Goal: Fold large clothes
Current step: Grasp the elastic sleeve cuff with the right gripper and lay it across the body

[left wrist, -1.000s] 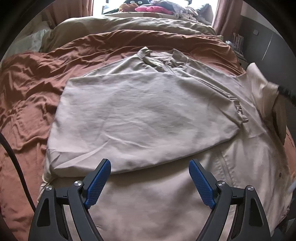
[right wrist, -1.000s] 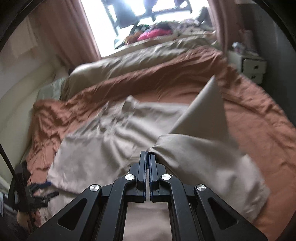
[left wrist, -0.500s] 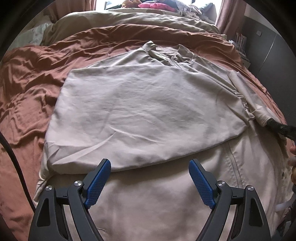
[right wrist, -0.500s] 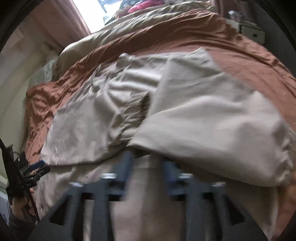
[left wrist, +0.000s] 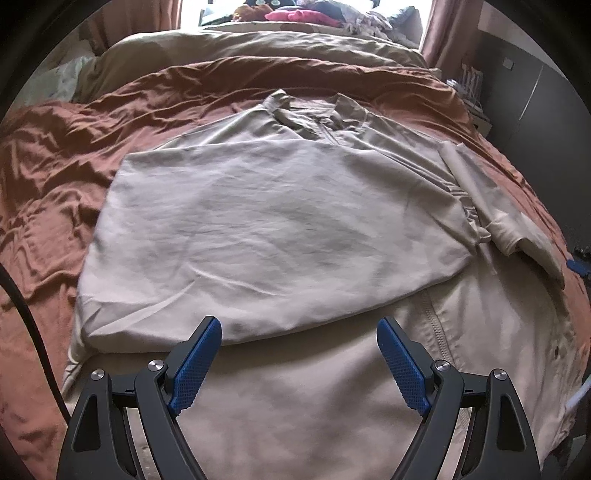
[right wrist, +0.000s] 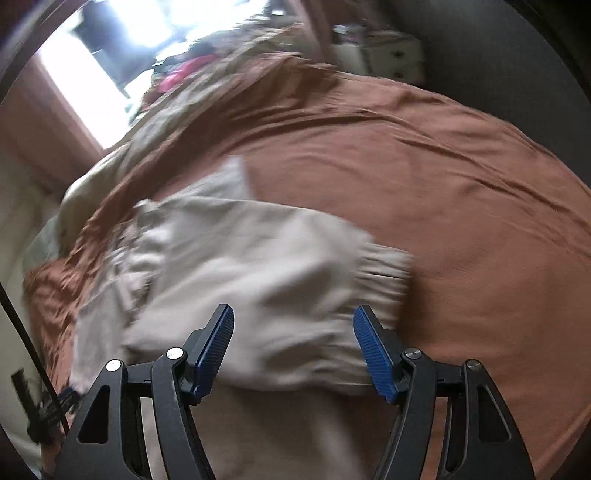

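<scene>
A large beige jacket (left wrist: 295, 406) lies spread on the rust-brown duvet (left wrist: 55, 184), collar (left wrist: 295, 107) at the far end. One sleeve (left wrist: 266, 236) is folded flat across its body. The other sleeve (left wrist: 495, 206) lies doubled over along the jacket's right side. My left gripper (left wrist: 299, 365) hovers open over the near hem, nothing between its blue pads. In the blurred right wrist view my right gripper (right wrist: 293, 350) stands open just above that right sleeve (right wrist: 266, 266), near its elastic cuff (right wrist: 384, 273), with no pad pressing on cloth.
A beige blanket (left wrist: 258, 44) lies across the head of the bed, with a pile of clothes (left wrist: 303, 14) by the window. A white nightstand (right wrist: 384, 55) and a dark cabinet (left wrist: 535, 92) stand on the right. A black cable (left wrist: 26, 317) hangs at the left.
The right gripper has let go of the sleeve, opened and swung away to the right. The sleeve dropped onto the jacket's right side. The left gripper has stayed put, open.
</scene>
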`<control>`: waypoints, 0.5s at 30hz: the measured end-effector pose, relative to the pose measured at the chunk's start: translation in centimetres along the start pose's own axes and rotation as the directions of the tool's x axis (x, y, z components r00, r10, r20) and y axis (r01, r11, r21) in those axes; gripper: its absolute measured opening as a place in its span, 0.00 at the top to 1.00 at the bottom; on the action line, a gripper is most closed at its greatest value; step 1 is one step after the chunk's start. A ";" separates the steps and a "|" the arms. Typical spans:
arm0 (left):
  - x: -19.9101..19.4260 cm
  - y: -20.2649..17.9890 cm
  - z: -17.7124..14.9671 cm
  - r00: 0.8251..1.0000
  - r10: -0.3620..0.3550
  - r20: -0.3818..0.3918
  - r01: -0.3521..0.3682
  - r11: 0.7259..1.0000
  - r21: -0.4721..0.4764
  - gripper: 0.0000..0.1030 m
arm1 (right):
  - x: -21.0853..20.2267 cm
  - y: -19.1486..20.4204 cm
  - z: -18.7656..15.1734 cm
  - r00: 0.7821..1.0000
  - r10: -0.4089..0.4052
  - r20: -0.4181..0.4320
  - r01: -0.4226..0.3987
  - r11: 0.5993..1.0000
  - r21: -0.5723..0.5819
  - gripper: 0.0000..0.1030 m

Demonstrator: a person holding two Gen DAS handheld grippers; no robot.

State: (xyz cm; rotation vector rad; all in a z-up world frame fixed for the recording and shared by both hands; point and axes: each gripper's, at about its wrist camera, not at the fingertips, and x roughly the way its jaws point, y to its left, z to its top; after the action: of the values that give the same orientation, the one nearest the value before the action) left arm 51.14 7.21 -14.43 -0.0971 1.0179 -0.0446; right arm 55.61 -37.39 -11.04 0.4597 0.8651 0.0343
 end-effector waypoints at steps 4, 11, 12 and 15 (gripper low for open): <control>1.0 -1.0 0.1 1.000 -0.003 -0.012 0.003 1.000 0.016 0.15 | 2.7 -1.6 -0.1 0.997 0.016 -0.070 -0.010 0.996 0.089 0.36; 1.6 -1.1 -0.1 1.000 -0.001 -0.020 0.001 1.000 0.018 0.15 | 4.3 -1.7 0.8 0.987 0.125 -0.097 -0.114 0.987 0.111 0.79; 1.4 -0.9 -0.2 1.000 -0.002 -0.017 0.002 1.000 0.016 0.15 | 4.3 -1.3 1.2 0.985 0.148 -0.093 -0.138 0.984 0.112 0.90; 0.9 0.1 -0.5 1.000 -0.003 -0.007 0.003 1.000 0.004 0.15 | 2.4 1.3 2.3 0.988 0.149 -0.036 -0.148 0.989 0.020 0.97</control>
State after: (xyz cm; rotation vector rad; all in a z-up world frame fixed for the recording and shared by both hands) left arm 51.22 7.18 -15.44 -0.0948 1.0249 -0.0496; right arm 59.11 -36.57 -10.96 0.5405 0.8674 0.1730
